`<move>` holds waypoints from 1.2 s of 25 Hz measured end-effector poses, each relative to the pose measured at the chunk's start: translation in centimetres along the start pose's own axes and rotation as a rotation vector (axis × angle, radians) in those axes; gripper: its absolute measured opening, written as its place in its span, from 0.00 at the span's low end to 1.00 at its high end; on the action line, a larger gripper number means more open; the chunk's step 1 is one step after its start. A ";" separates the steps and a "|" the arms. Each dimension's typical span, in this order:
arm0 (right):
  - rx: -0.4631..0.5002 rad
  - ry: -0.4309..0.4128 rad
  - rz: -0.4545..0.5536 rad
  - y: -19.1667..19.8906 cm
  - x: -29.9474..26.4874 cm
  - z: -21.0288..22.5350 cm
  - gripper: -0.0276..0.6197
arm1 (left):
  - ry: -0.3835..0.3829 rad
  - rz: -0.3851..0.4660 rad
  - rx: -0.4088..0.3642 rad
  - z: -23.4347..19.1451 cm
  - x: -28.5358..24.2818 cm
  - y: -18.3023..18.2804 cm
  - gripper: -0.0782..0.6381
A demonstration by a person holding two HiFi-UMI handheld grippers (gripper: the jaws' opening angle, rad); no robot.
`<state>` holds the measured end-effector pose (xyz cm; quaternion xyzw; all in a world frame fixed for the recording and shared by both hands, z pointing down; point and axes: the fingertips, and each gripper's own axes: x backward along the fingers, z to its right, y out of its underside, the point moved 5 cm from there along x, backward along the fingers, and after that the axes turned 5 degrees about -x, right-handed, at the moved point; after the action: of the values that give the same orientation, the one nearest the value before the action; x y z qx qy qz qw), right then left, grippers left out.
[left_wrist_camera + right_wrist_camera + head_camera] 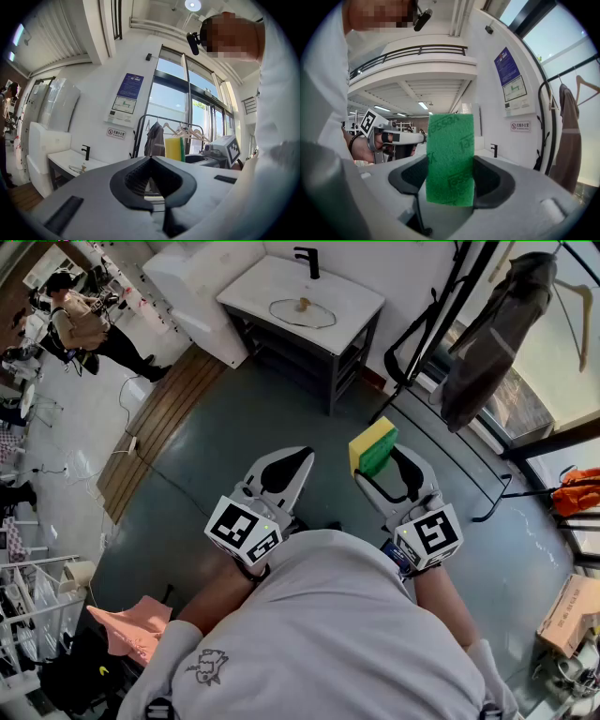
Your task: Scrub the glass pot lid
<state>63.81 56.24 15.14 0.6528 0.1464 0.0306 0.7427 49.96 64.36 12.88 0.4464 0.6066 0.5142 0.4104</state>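
The glass pot lid (pixel 302 312) lies flat on a white washstand (pixel 352 296) far ahead, its knob up; it also shows small as the lid (pixel 78 168) in the left gripper view. My right gripper (pixel 375 462) is shut on a yellow and green scrub sponge (pixel 373 446), whose green face (pixel 450 159) stands upright between the jaws. My left gripper (pixel 281 470) is shut with nothing in it, jaw tips meeting (pixel 151 158). Both grippers are held level at waist height, well short of the washstand.
A black faucet (pixel 309 261) stands at the washstand's back. A clothes rack with a dark coat (pixel 502 329) stands at the right. A wooden platform (pixel 155 423) lies at the left, a person (pixel 80 329) works farther left, a cardboard box (pixel 570 613) sits at lower right.
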 end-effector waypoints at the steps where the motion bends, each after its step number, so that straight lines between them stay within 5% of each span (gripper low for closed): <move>1: -0.003 0.001 0.000 0.1 0.1 0.0 0.50 | 0.001 0.001 0.000 0.0 0.0 0.1 0.11; 19: -0.011 0.013 0.024 -0.3 -3.4 -0.1 0.50 | 0.028 0.002 0.029 -4.0 -0.5 1.4 0.11; 30: -0.005 0.039 0.000 -2.5 -14.7 -2.3 0.50 | 0.042 0.014 0.047 -15.3 1.9 -0.5 0.11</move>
<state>48.81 54.65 15.11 0.6500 0.1608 0.0438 0.7414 34.76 62.25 14.32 0.4494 0.6238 0.5117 0.3834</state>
